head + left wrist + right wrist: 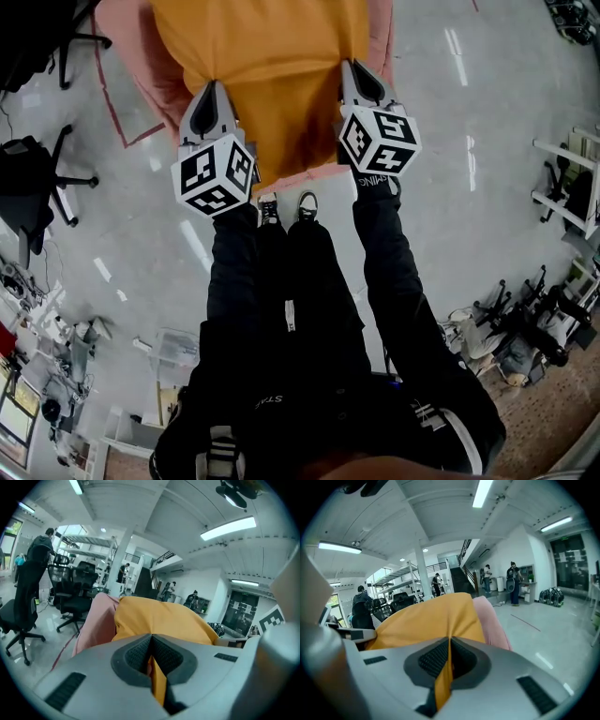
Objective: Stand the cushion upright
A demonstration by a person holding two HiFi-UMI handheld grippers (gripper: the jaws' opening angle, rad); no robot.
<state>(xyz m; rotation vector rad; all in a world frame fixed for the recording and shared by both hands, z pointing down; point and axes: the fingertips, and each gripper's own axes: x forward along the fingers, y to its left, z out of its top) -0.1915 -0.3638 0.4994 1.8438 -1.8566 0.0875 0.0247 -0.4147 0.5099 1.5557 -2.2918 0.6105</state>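
white "SMING" on black sleeve (376, 185), rest unreadable

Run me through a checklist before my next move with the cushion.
1. Left gripper shut on the cushion fabric: ok, orange fabric is pinched between the jaws.
2. Right gripper shut on the fabric: ok, same pinch.
3. Grips set apart along the cushion's near edge: ok in the head view.
4. Cushion upright: cannot tell, its far end is out of view.
5. Pink fabric free of the cushion: not ok, it lies against it.
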